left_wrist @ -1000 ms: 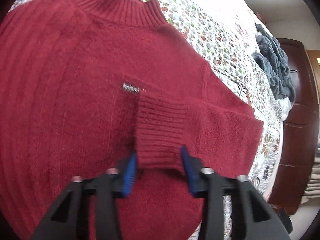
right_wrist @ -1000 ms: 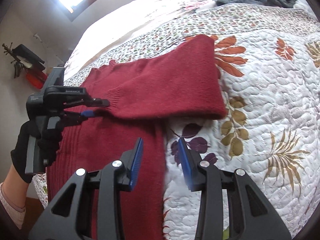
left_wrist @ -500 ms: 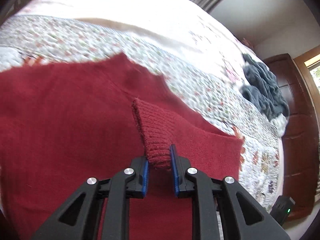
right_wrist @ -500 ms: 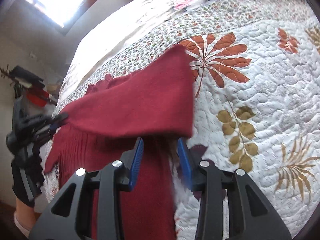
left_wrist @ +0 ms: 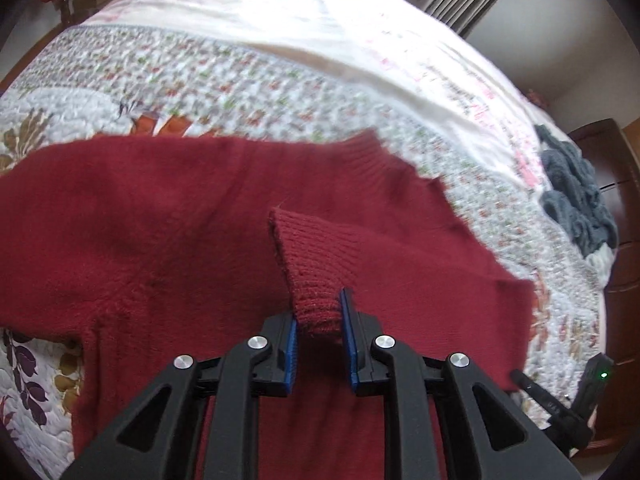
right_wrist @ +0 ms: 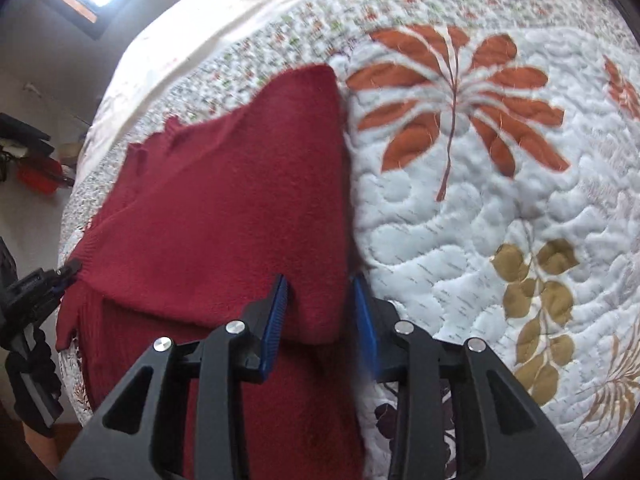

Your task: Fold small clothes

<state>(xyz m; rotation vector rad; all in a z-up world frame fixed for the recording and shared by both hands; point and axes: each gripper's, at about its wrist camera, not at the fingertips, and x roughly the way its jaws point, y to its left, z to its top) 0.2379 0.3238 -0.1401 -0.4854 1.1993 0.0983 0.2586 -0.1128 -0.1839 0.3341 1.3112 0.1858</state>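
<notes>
Left gripper [left_wrist: 319,322] clamps the ribbed cuff [left_wrist: 316,268]. The sleeve runs from it toward the right gripper [right_wrist: 322,316], whose jaws flank the sleeve's fold edge, contact unclear. Red sweater [left_wrist: 140,220] lies on the quilt [right_wrist: 460,220].

a: what's between the right tongs [right_wrist: 320,312]?
b: the folded edge of the red sweater [right_wrist: 224,216]; the blue pads sit on either side of it, not quite pressed together.
a: and around it?
b: the sweater lies on a quilted bedspread [right_wrist: 460,240] with orange and olive leaf prints. at far left, the left tongs [right_wrist: 66,270] pinch a ribbed cuff.
</notes>
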